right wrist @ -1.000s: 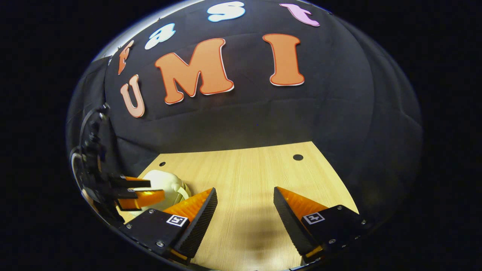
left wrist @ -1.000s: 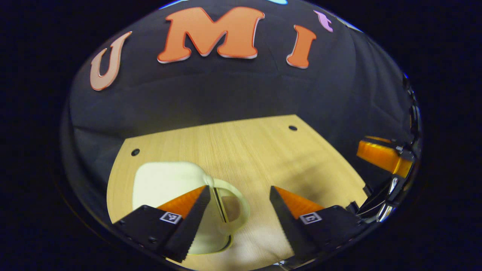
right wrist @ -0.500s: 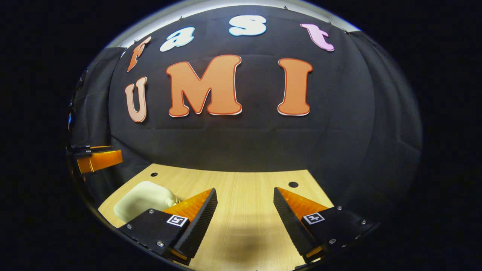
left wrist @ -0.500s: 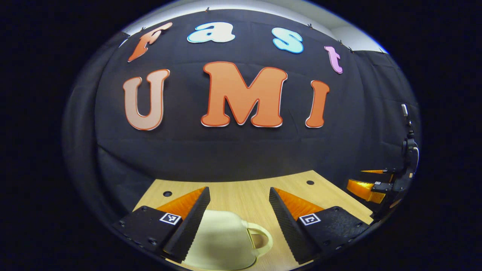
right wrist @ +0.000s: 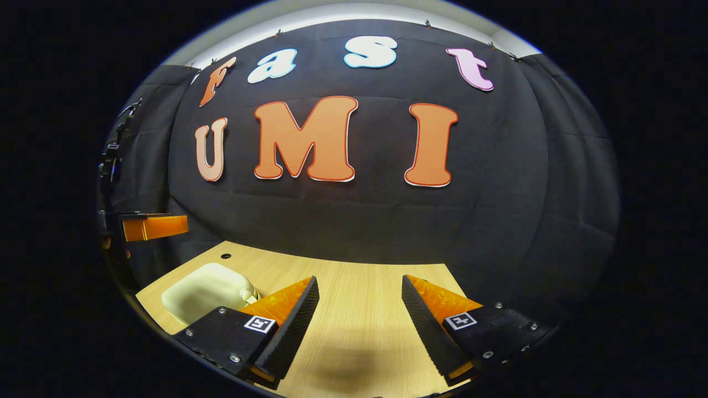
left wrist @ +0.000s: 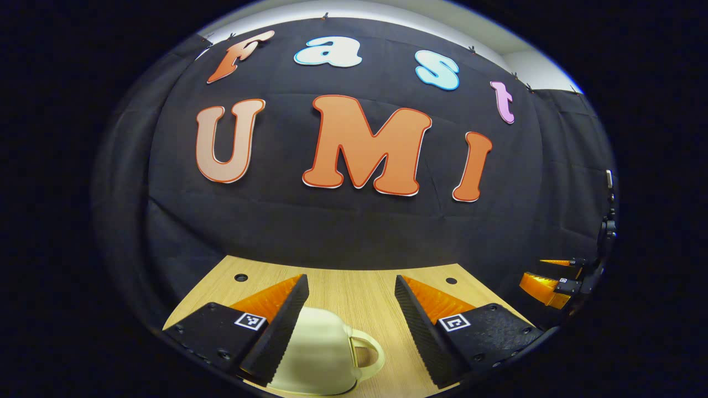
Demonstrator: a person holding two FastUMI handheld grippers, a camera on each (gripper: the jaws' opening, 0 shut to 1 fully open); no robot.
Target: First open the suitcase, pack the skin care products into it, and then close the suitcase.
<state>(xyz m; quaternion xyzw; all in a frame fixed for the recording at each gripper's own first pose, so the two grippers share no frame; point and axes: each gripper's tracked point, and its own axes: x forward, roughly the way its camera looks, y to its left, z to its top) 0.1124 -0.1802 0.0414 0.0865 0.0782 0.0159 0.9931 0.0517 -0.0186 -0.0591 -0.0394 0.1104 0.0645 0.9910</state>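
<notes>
Wood table [right wrist: 365, 309] w/ cream suitcase [left wrist: 321, 354] lying shut, handle twd right. Left gripper [left wrist: 348, 309] wide apart above it, not touching. Right gripper [right wrist: 359, 315] also wide, holding nothing, suitcase off to its left.

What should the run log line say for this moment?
suitcase: closed, on table | left gripper: open above it | right gripper: open, empty

A light wooden table [left wrist: 354, 293] with 2 small dark holes stands before black cloth [right wrist: 354, 221]
</notes>
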